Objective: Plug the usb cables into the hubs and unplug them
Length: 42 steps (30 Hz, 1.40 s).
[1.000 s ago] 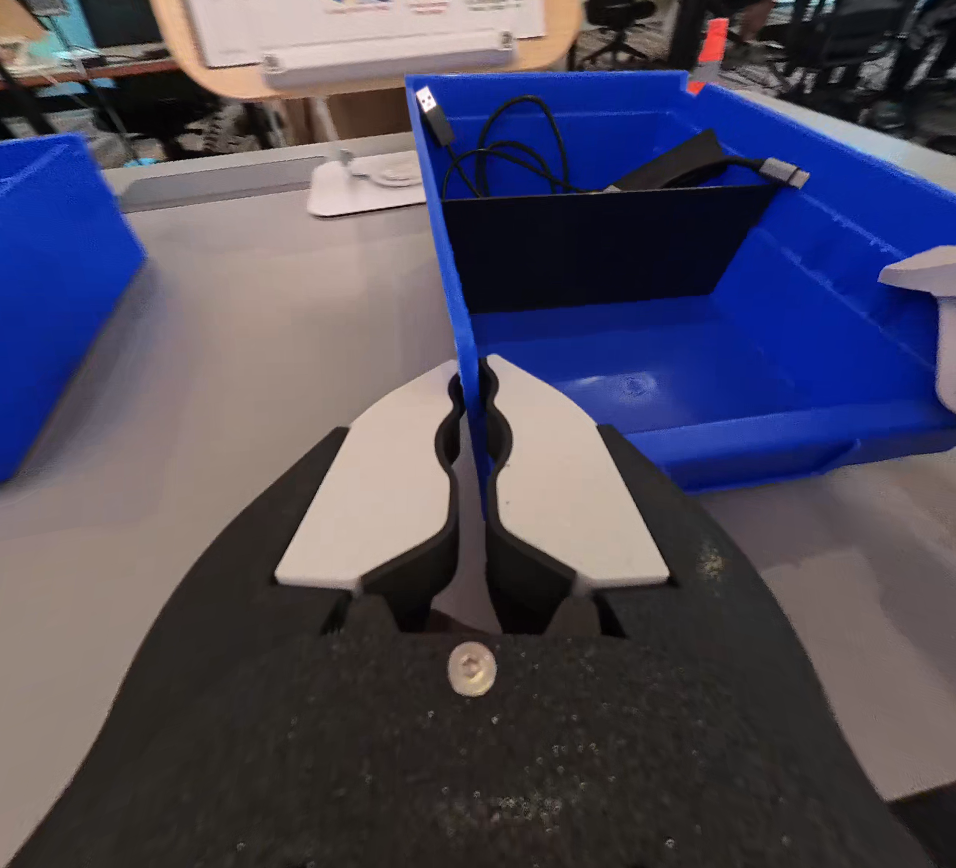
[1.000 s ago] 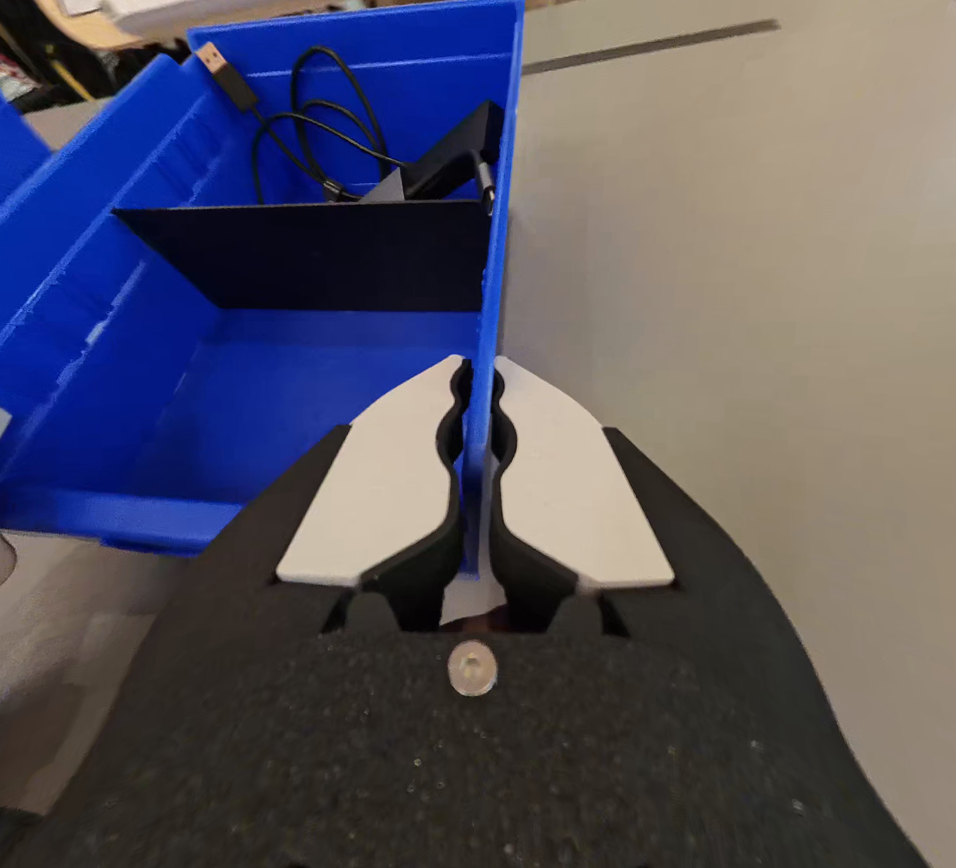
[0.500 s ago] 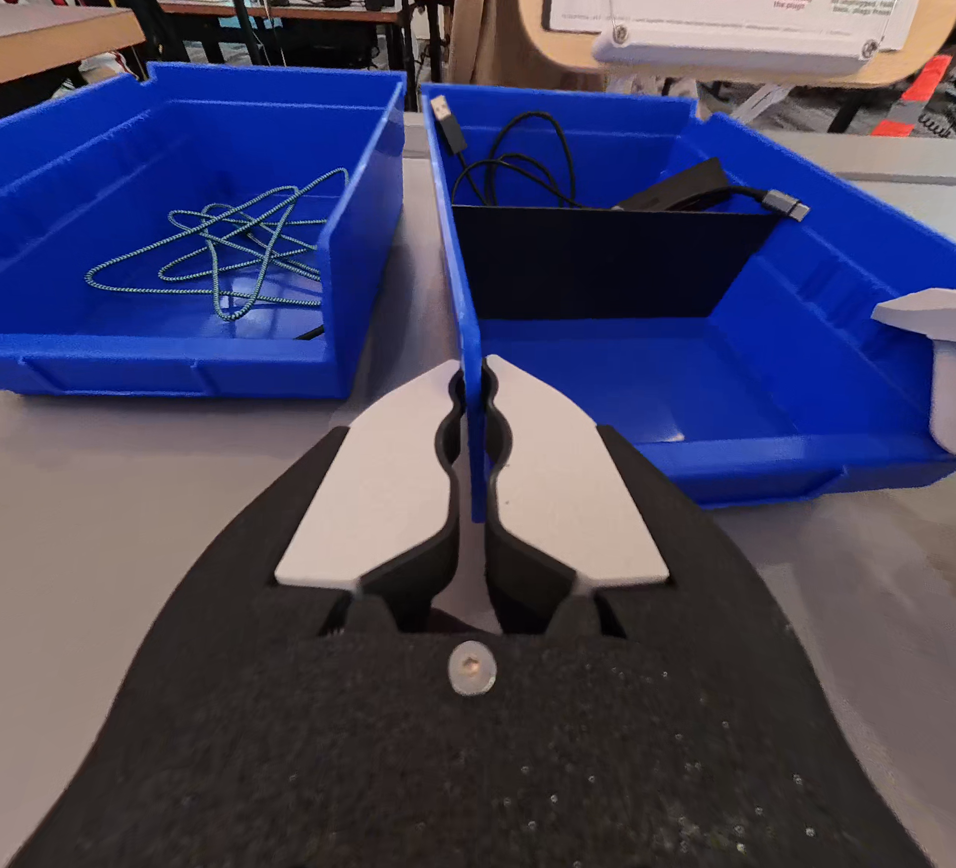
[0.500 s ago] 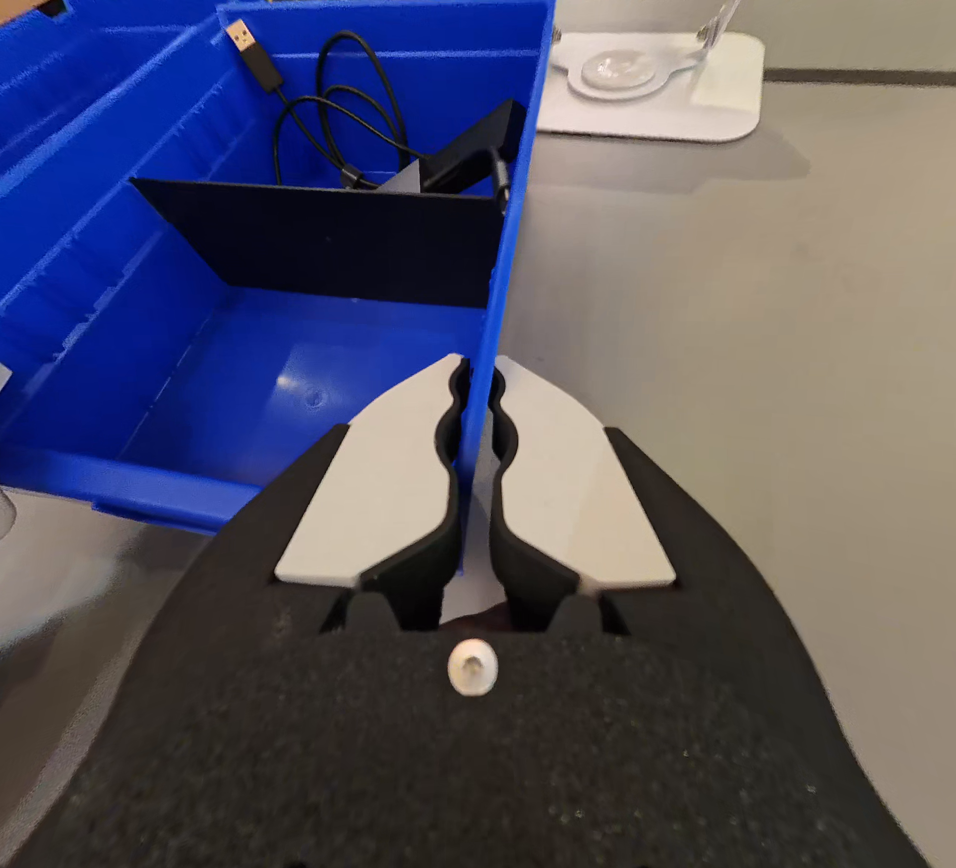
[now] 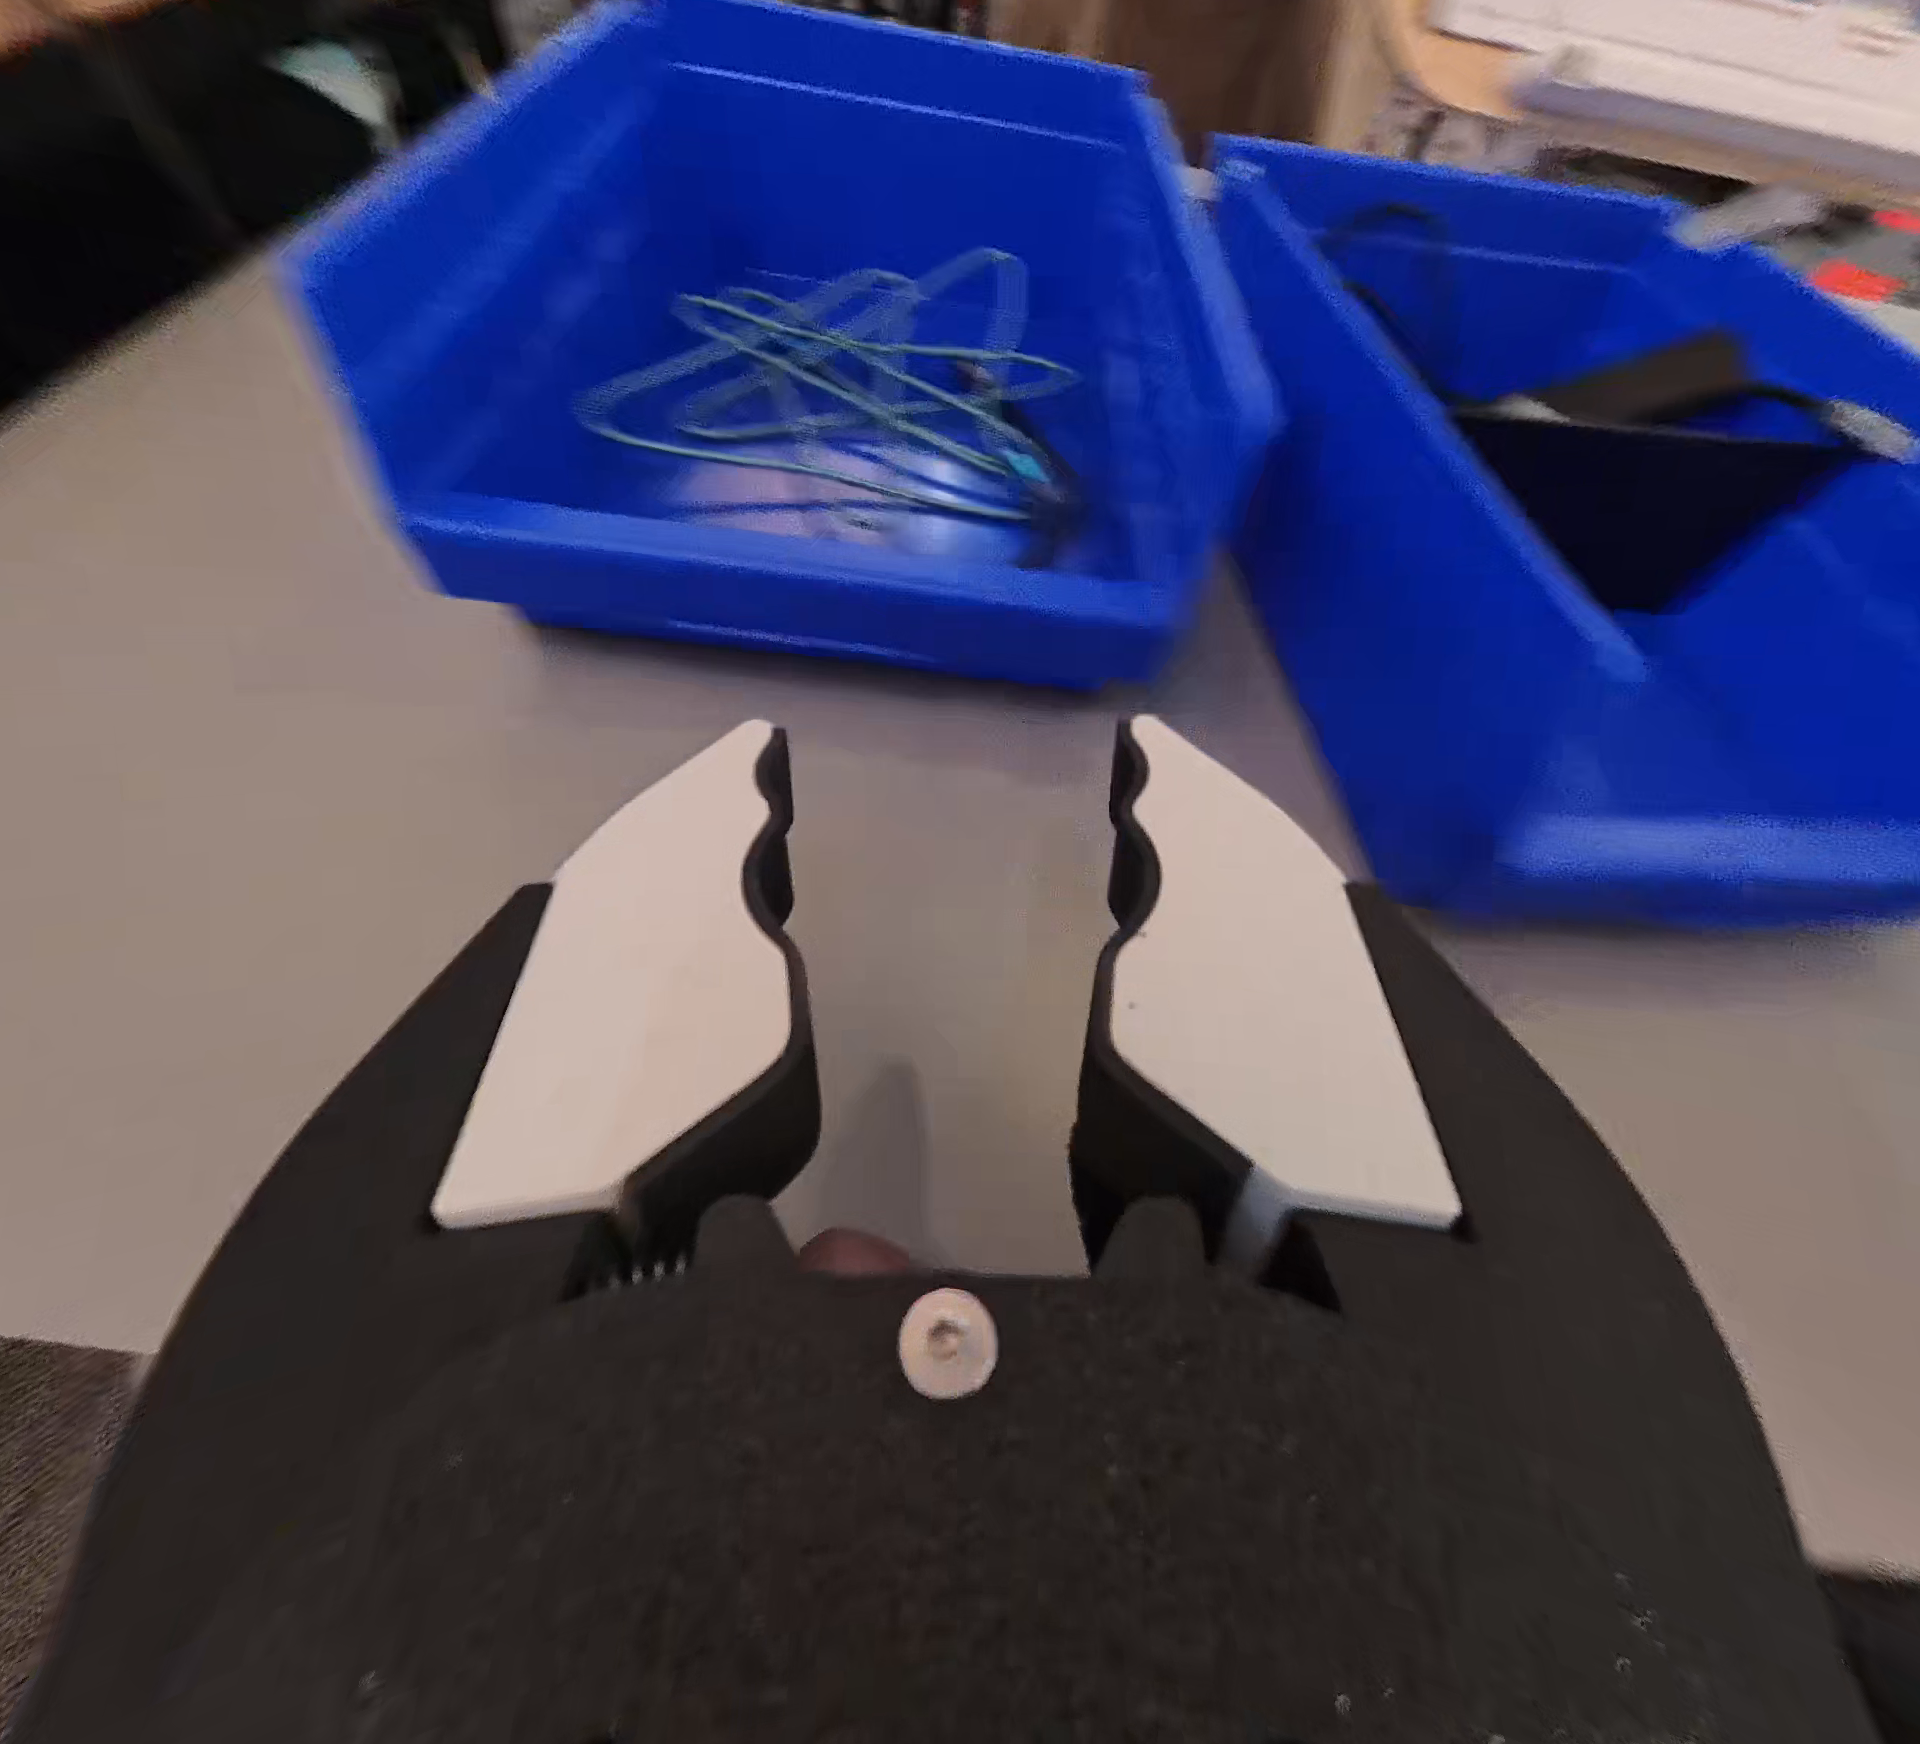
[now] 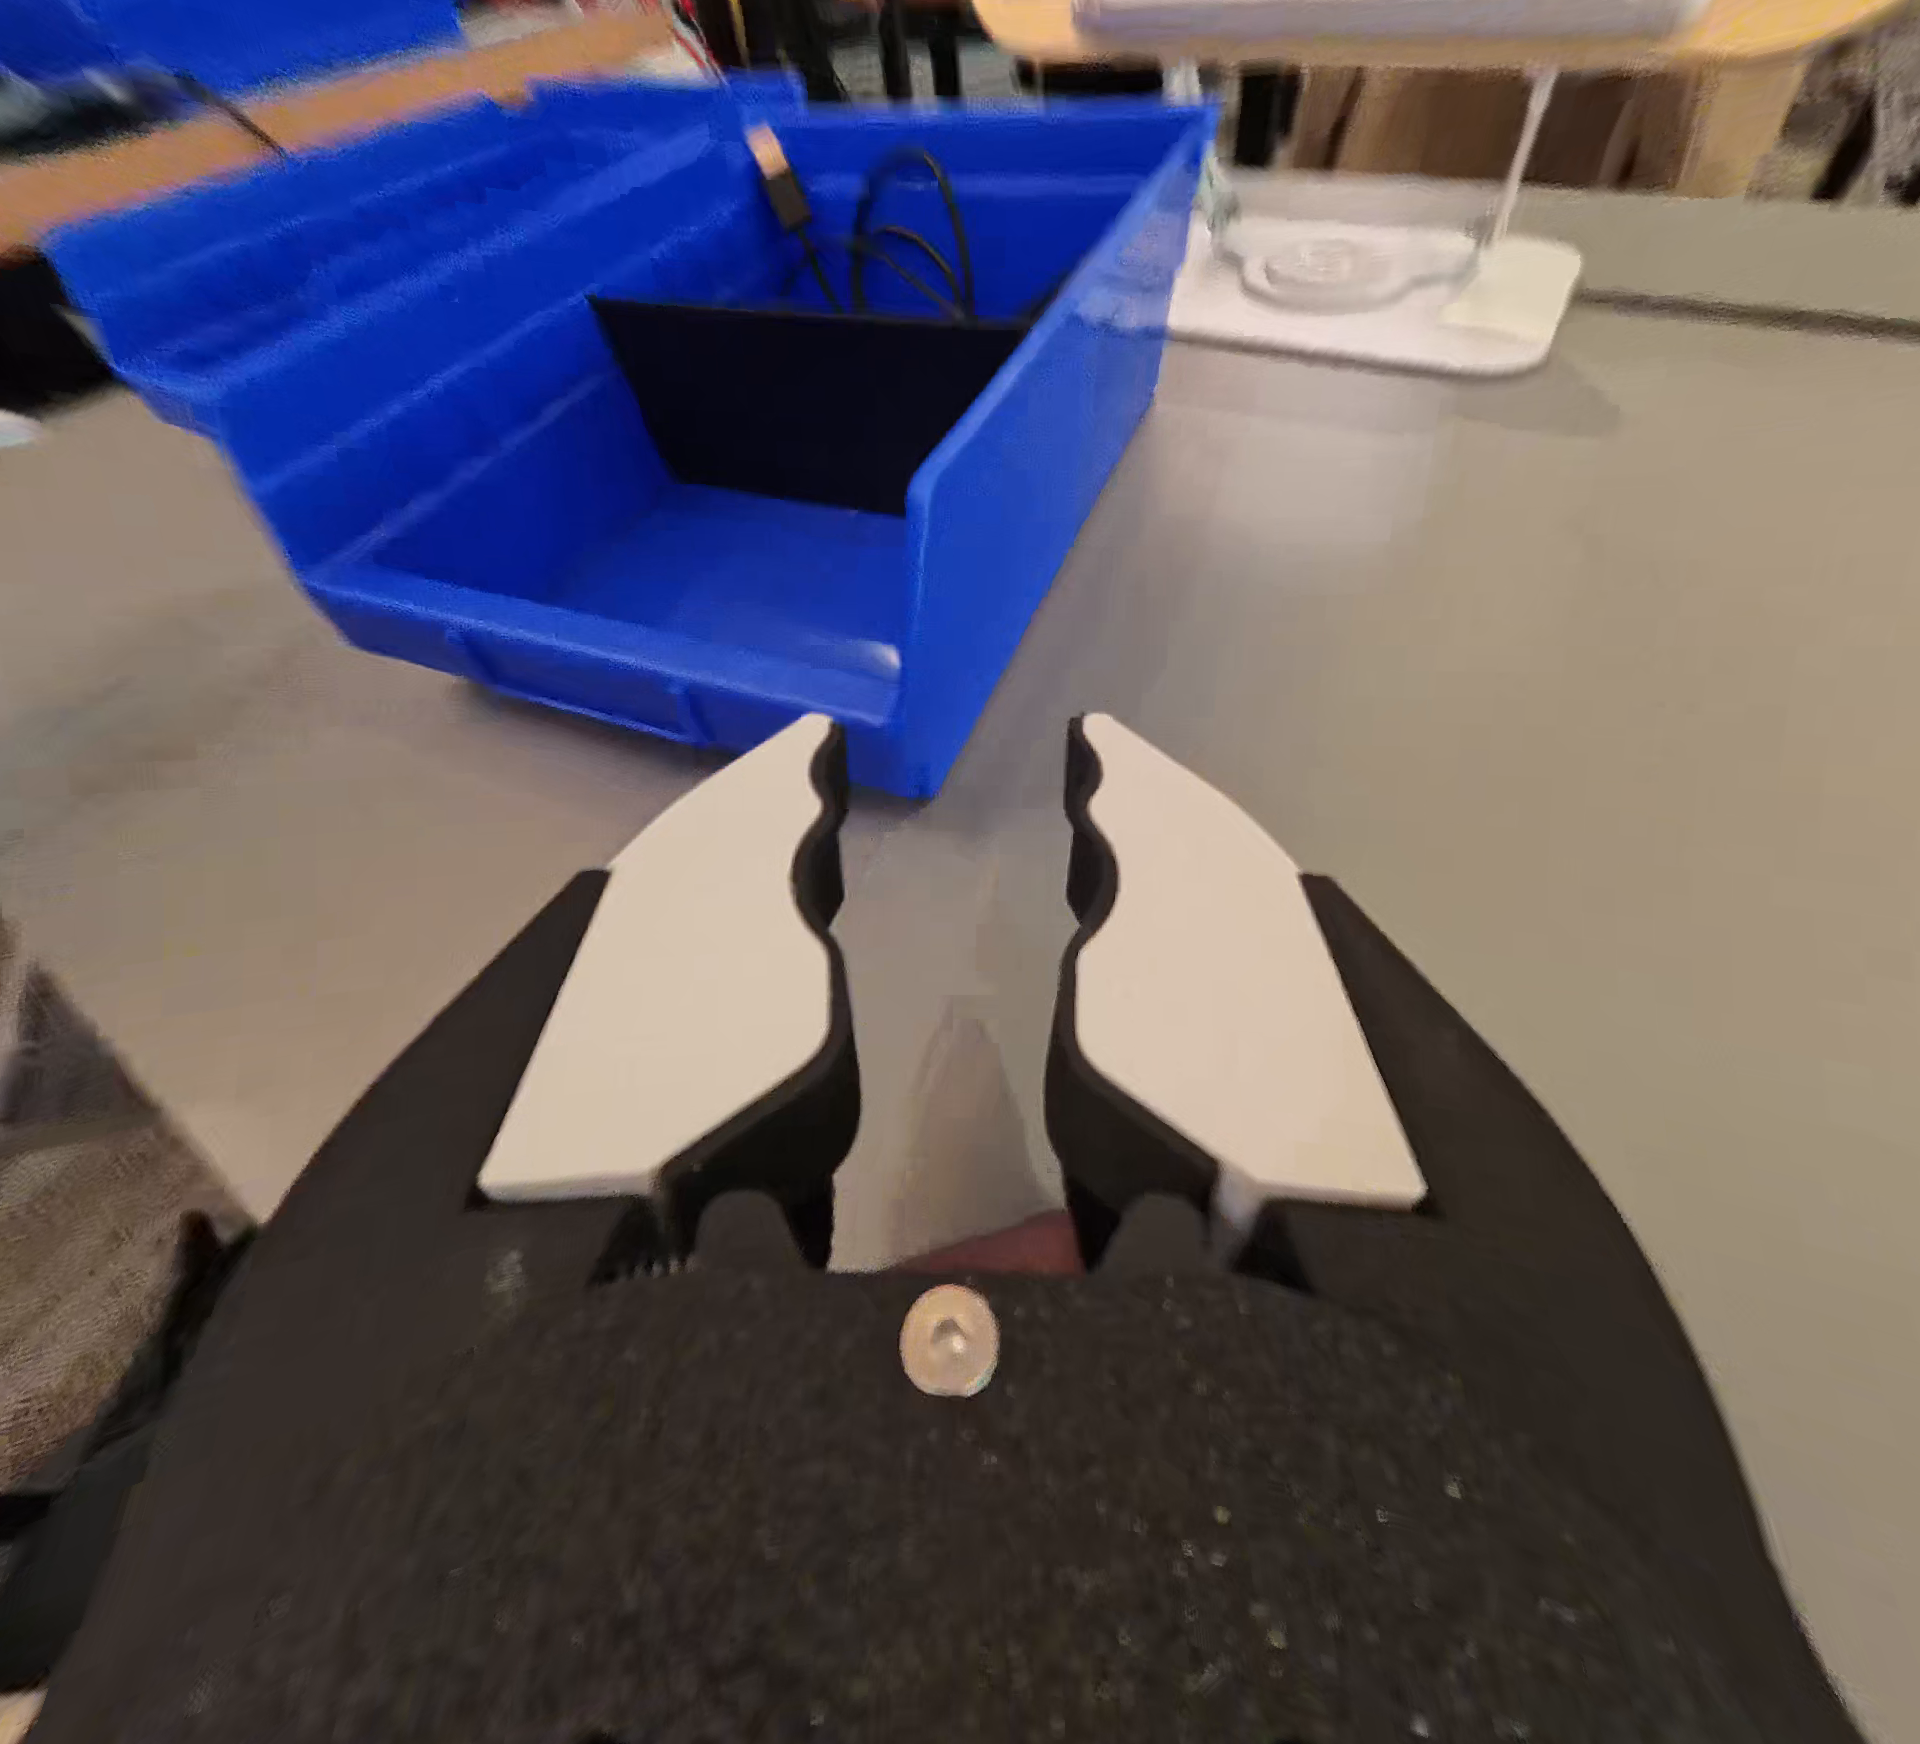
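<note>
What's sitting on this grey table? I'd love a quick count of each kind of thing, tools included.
Blue bins: 2, one on the left and one on the right
Cables: 2, a green one and a black one
Black hub: 1
Black divider: 1
White stand: 1
Tools: 2, left and right, both open and empty
Total: 9

Open table (image 6: 1455,655) right of blue bin (image 6: 1018,551)

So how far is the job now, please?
Done: two blue bins, green braided cable bin and divided bin, stand side by side. In hand: nothing; left gripper and right gripper are open. Left: black USB cable and green braided cable remain unplugged.
</note>
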Tool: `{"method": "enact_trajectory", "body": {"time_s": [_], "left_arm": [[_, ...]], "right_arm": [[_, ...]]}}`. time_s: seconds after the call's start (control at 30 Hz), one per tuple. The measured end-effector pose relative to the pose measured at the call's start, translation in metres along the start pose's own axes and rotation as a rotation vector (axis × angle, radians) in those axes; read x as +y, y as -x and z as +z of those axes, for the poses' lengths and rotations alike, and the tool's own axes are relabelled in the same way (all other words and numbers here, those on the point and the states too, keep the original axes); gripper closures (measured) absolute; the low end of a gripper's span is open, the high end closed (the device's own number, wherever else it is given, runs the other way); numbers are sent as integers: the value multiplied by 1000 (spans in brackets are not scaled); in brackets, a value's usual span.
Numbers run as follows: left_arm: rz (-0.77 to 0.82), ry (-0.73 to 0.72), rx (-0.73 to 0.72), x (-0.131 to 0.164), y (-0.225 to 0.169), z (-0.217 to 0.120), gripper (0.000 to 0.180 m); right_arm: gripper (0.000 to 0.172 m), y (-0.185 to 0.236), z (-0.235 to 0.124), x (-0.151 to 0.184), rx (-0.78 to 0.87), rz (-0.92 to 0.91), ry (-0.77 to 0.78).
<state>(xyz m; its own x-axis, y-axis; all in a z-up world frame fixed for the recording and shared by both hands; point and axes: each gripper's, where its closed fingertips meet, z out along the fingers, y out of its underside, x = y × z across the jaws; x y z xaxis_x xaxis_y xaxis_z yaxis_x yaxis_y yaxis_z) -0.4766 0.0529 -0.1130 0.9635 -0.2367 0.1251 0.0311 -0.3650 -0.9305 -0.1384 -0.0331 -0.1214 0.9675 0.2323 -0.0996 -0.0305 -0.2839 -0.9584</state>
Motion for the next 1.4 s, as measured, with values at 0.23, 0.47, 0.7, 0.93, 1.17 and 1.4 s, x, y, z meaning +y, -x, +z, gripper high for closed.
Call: {"method": "enact_trajectory", "body": {"time_s": [0.23, 0.47, 0.7, 0.93, 1.17, 1.4], "left_arm": [[22, 98, -186, -34, 135, 84, 111], [-65, 128, -126, -44, 136, 115, 171], [-21, 85, -191, -17, 113, 51, 178], [-94, 57, -317, 14, 111, -32, 178], [-67, 7, -361, 35, 90, -84, 177], [-13, -54, -439, 41, 73, -117, 177]], "right_arm": [[147, 16, -26, -35, -96, -4, -194], [147, 39, -1, -7, -186, 47, -59], [146, 82, 19, -1, -228, 9, 3], [131, 164, 48, -5, -251, -63, 22], [128, 230, 92, -2, -260, -141, 66], [167, 239, 111, 3, -248, -165, 149]]}}
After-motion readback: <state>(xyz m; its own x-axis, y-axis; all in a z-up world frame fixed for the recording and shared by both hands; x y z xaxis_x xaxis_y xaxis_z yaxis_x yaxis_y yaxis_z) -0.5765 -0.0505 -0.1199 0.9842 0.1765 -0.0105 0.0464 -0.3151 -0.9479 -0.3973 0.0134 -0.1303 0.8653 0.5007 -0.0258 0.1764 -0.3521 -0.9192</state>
